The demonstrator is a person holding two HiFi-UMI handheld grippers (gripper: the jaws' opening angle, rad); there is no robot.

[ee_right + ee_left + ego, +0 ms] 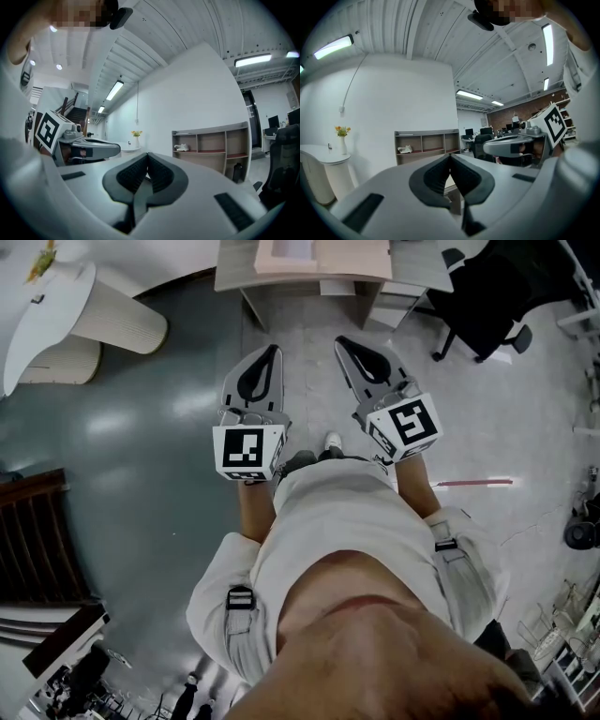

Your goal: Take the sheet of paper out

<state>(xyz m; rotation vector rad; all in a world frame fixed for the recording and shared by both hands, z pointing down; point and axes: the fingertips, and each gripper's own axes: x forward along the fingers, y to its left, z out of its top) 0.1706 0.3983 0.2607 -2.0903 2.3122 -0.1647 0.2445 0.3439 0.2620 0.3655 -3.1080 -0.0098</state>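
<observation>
No step is seen done yet: the left gripper (272, 354) and right gripper (343, 343) are held closed on nothing, well short of the desk (234, 273), where a pale patch, possibly the sheet (291, 249), is seen lying.

Your left gripper (271, 354) and right gripper (344, 343), in front of the shelf unit (234, 268), had smooth, matt grey plastic shells. Their pads (438, 174) looked like dark, finely ribbed rubber. Each marker cube (247, 451) was matt white with black print. The shelf unit looked like pale, matt wood board. Left of it, the floor (141, 456) was glossy teal and mirrored the lights; in front of it, the floor was paler and dull. Your clothing (328, 521) was creased pale cloth.
</observation>
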